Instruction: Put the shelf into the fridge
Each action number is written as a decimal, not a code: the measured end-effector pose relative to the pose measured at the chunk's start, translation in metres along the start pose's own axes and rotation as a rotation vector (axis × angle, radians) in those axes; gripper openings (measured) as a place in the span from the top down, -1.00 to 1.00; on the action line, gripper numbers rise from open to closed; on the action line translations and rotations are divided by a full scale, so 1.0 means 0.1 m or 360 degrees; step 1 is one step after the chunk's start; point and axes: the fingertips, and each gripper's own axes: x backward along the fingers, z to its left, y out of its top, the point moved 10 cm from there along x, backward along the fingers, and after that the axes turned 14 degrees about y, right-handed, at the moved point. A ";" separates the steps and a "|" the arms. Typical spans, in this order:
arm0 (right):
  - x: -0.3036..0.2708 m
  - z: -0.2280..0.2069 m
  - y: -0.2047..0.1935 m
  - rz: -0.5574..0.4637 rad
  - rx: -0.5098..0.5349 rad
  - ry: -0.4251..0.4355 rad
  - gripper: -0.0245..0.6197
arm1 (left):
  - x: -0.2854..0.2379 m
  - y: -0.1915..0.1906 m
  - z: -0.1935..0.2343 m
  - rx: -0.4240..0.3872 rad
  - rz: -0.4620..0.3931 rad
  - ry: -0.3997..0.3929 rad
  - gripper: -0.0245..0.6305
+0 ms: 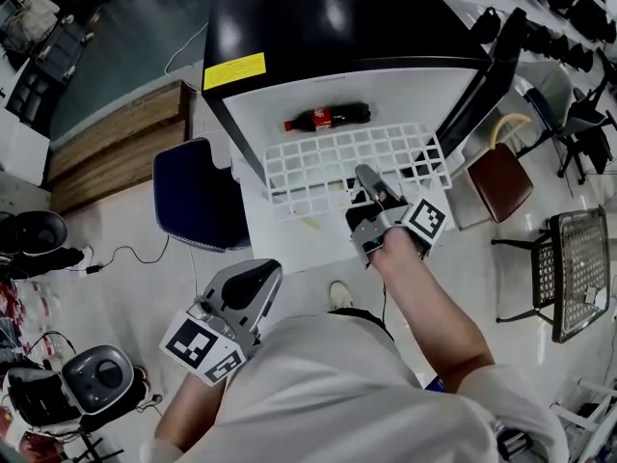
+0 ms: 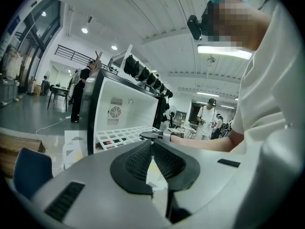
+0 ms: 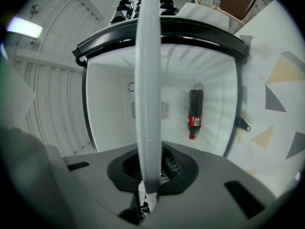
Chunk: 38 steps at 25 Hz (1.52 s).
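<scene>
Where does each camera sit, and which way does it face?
Head view: on the person's head, looking steeply down at fridge, shelf, bottle; shows left gripper, right gripper, arms, torso.
Left gripper view: on the shut, empty left gripper, facing the open fridge; shows right forearm, shirt.
Right gripper view: on the right gripper, clamped on the shelf, facing into the fridge; only jaws show.
Shared: all three show fridge and shelf.
</scene>
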 end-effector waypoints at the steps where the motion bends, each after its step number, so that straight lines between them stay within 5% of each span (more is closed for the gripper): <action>1: 0.00 -0.01 0.00 0.0003 -0.0001 0.0002 0.82 | 0.00 -0.03 0.00 0.0000 -0.0004 0.0004 0.84; 38: -0.37 -0.20 0.18 0.0092 -0.0013 0.0011 0.82 | -0.21 -0.08 -0.12 -0.0011 -0.0062 0.0116 0.84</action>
